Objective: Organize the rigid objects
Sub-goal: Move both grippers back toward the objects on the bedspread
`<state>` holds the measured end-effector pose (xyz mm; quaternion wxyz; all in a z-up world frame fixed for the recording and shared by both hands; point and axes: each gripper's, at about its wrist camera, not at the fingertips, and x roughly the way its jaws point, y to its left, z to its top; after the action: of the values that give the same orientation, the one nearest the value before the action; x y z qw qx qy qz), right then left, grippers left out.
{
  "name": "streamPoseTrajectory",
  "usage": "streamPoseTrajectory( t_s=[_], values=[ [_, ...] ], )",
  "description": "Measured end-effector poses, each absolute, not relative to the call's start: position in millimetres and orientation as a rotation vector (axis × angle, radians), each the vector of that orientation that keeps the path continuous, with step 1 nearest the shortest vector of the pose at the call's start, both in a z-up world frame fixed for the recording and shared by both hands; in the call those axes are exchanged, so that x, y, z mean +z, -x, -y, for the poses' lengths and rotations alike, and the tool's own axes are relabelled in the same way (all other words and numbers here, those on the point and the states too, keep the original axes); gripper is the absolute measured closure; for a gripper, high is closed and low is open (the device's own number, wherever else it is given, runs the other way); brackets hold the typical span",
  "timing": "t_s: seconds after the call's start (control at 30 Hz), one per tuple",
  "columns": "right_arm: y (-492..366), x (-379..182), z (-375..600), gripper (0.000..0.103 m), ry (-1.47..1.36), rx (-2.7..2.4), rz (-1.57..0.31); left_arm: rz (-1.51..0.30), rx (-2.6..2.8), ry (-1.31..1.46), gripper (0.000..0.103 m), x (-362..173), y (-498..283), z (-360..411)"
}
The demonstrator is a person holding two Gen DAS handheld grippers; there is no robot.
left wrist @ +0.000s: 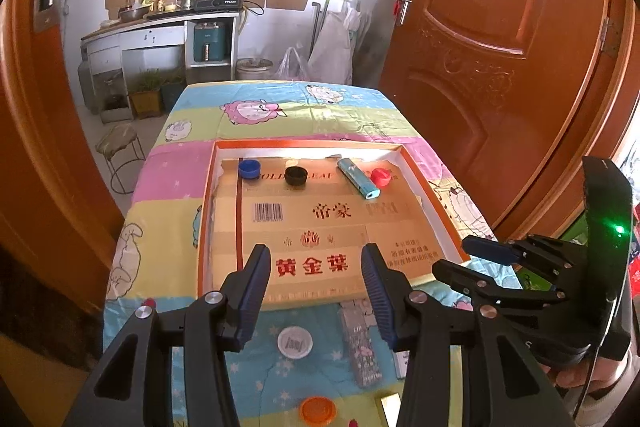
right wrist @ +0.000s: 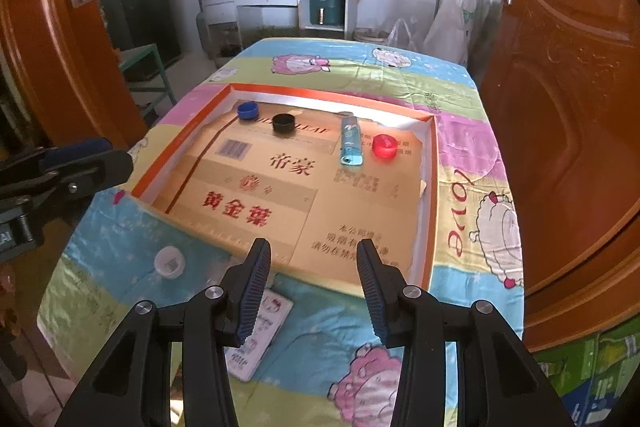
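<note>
my left gripper (left wrist: pixel 316 267) sits at the bottom centre of its own view with the jaws parted and nothing between the blue ribbed pads, hanging over the near edge of the shallow orange-rimmed tray (left wrist: pixel 424 163). my right gripper (right wrist: pixel 314 261) is likewise spread apart and empty, low in the middle of its frame above the tray's near rim (right wrist: pixel 430 187); it also shows at the right edge of the left view. along the far side of the tray, on its printed cardboard liner (left wrist: pixel 320 211), a row runs left to right: a blue bottle cap (left wrist: pixel 249 169), a black bottle cap (left wrist: pixel 296 175), a teal lighter (left wrist: pixel 357 178) lying slanted, and a red bottle cap (left wrist: pixel 380 176) just beside the lighter's right side. in front of the tray, on the cartoon sheep tablecloth (left wrist: pixel 168 211), lie a white bottle cap (left wrist: pixel 295 341), a patterned lighter (left wrist: pixel 360 343) just right of it, and an orange bottle cap (left wrist: pixel 318 410) at the bottom edge. in the right view the white cap (right wrist: pixel 169 261) is lower left, and a flat pink-and-white printed box (right wrist: pixel 260 335) lies partly behind my left finger.
</note>
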<state>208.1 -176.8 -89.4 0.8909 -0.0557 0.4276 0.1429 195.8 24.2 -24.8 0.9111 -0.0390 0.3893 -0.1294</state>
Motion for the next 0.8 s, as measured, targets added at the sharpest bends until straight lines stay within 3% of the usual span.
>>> streamPoseTrajectory(
  t_s=[0.8],
  values=[
    [-117,-126,167,0.057,0.021,0.281,-0.916,-0.794,-0.451,0.032,0.056,-76,-92,-24]
  ],
)
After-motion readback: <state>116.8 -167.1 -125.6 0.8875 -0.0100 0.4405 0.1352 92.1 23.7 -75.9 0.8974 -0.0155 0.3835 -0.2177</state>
